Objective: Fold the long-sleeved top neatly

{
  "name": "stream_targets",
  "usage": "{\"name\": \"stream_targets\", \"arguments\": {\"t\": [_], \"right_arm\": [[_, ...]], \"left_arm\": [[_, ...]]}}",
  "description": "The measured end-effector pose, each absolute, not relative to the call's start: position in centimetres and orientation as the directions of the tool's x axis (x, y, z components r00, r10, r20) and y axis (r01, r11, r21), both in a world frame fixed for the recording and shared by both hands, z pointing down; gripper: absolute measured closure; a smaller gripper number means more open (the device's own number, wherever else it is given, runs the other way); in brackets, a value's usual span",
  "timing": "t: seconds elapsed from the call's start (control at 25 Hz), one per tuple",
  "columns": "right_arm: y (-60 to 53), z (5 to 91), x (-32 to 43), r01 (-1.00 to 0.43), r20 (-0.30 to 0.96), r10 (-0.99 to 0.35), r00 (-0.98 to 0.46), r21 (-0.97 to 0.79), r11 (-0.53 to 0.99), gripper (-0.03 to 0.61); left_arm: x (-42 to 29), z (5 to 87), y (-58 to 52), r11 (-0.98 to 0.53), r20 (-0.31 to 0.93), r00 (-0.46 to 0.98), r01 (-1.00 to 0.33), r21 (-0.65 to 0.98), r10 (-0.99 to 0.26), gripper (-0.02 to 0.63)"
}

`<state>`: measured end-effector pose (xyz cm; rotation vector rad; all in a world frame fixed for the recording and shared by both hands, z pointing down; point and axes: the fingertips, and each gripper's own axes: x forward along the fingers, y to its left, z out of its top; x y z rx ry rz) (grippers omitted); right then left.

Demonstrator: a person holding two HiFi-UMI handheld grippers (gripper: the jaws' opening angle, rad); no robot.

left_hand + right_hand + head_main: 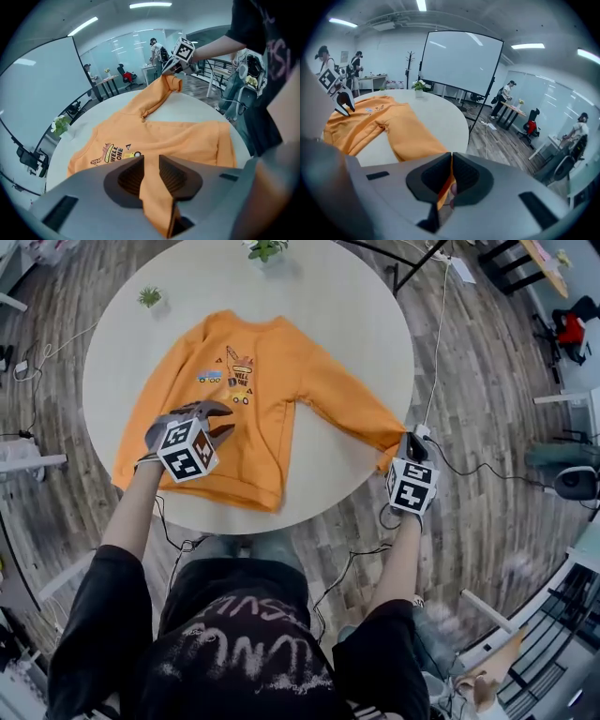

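Open table (pixel 361 324) lies right of the orange top (pixel 248 409); small plant (pixel 150 297) and larger plant (pixel 265 249) occupy its far rim

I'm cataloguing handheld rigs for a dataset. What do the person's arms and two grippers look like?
The left gripper and right gripper each have a grey body, dark ribbed pads and a white cube of black square markers. Thin black cables trail back. The arms are bare below short black sleeves.
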<state>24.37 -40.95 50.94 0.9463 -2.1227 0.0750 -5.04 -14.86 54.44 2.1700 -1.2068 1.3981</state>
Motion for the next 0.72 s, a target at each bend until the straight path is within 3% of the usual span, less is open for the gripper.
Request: {"name": "stream_targets", "arguments": {"t": [0.16,0.36,0.72], "right_arm": [[-43.3,53.3,24.2,-0.619,0.722,-0.556,-0.412,0.226,0.752,0.557],[-43.7,54.4,22.8,-0.540,0.726,-0.504,-0.468,0.216,0.813,0.427],[-41.9,51.6,17.8,-0.453,0.671,-0.488,-0.558,0.247,0.857,0.437]], "left_arm": [[-4.6,55.6,-16.8,-0.602,0.874,0.159,-0.779,-0.175,-0.460,0.503],[-4.6,56.2,-17.8,-0.583,0.886,0.138,-0.795,-0.168,-0.442,0.502],[-6.1,55.1,-16.2,-0.523,0.876,0.088,-0.829,-0.200,-0.475,0.502]]}}
